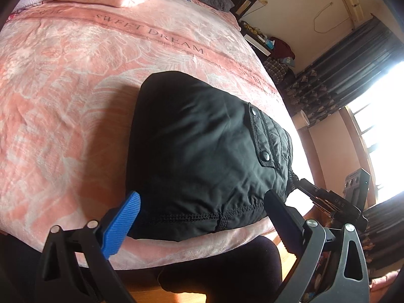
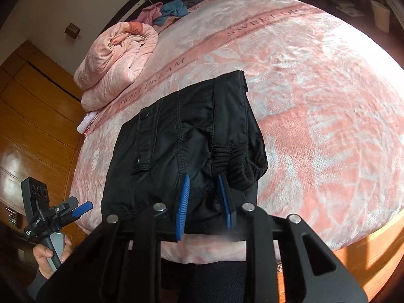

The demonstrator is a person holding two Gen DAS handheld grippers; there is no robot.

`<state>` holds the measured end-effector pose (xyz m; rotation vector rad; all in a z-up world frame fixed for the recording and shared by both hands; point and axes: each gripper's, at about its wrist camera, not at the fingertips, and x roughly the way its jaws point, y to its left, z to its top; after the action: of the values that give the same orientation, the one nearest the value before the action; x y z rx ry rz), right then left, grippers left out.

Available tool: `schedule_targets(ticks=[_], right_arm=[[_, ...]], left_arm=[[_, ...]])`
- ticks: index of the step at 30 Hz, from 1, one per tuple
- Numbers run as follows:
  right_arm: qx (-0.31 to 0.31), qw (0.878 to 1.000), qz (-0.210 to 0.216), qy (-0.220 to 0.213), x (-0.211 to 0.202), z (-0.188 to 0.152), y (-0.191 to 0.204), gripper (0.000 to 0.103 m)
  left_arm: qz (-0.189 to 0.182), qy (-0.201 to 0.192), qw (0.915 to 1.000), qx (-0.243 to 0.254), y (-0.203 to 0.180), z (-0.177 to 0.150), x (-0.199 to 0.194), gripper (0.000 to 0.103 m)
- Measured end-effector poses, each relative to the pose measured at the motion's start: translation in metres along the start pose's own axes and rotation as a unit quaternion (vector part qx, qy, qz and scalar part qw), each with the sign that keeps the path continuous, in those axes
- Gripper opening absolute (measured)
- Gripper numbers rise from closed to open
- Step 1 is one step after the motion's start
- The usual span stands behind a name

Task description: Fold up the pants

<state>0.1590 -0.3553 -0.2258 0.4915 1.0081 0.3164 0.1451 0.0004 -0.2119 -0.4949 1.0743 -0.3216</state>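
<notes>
The black pants lie folded in a compact pile near the front edge of the pink bed, flap pocket with snaps on top. They show in the right wrist view too, elastic waistband toward me. My left gripper is wide open, its blue-padded fingers astride the pile's near edge without clamping it. My right gripper is partly open, its blue pads just over the pile's near edge by the waistband, holding nothing that I can see. The right gripper appears in the left wrist view.
A rolled pink quilt lies at the head of the bed with loose clothes behind it. A wooden wardrobe stands left. Curtains and a bright window are on the right. My legs are against the bed's front edge.
</notes>
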Motion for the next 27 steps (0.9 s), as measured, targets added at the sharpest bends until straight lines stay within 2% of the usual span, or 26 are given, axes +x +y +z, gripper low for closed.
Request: schedule_targets(ticks=[2,4,7,9,10,11,14,17,20,22,23,24,26,27], right_arm=[[-0.001,1.0,0.013,-0.008,0.001,0.005,0.006,0.027],[-0.002,1.0,-0.011,0.023,0.02,0.004,-0.002,0.029],[0.029,0.997,-0.047,0.055,0.032,-0.002,-0.03,0.001],[0.028,0.998,-0.048,0.04,0.014,0.002,-0.028,0.006],[0.025,0.999,-0.042,0.023,0.005,0.007,-0.023,0.015],[0.021,0.999,-0.033,0.009,-0.002,0.015,-0.018,0.02],[0.023,1.0,0.008,-0.01,0.0,0.051,-0.004,0.023],[0.04,0.999,0.034,0.002,0.031,0.085,-0.005,0.023],[0.08,0.994,0.063,0.025,0.069,0.103,-0.022,0.024],[0.096,0.993,0.039,0.052,0.094,0.102,-0.038,0.015],[0.106,0.992,0.025,0.067,0.103,0.098,-0.049,0.0],[0.114,0.991,0.022,0.07,0.104,0.095,-0.058,0.0],[0.128,0.99,0.041,0.046,0.085,0.087,-0.067,0.0],[0.119,0.991,0.044,0.03,0.07,0.083,-0.064,0.008]], left_arm=[[-0.007,0.001,1.0,-0.004,0.0,0.004,0.002,0.099],[-0.016,0.001,0.9999,-0.004,-0.002,0.008,0.004,0.099],[-0.025,0.002,0.9997,-0.006,-0.003,0.009,0.001,0.099],[-0.029,-0.001,0.9996,-0.001,-0.001,0.009,-0.002,0.099],[-0.029,-0.003,0.9996,0.0,0.001,0.01,-0.003,0.099],[-0.028,-0.004,0.9996,0.0,0.003,0.01,0.0,0.099],[-0.024,0.01,0.9996,-0.012,0.007,0.014,0.014,0.099],[-0.03,0.014,0.9992,-0.021,0.007,0.014,0.02,0.099],[-0.034,0.013,0.9992,-0.017,0.008,0.017,0.021,0.099],[-0.031,0.012,0.9994,-0.012,0.012,0.021,0.02,0.099],[-0.029,0.011,0.9995,-0.011,0.016,0.023,0.019,0.099],[-0.025,0.01,0.9996,-0.012,0.02,0.026,0.018,0.099],[-0.015,0.008,0.9997,-0.019,0.03,0.033,0.016,0.099],[-0.014,0.005,0.9996,-0.024,0.036,0.036,0.015,0.099]])
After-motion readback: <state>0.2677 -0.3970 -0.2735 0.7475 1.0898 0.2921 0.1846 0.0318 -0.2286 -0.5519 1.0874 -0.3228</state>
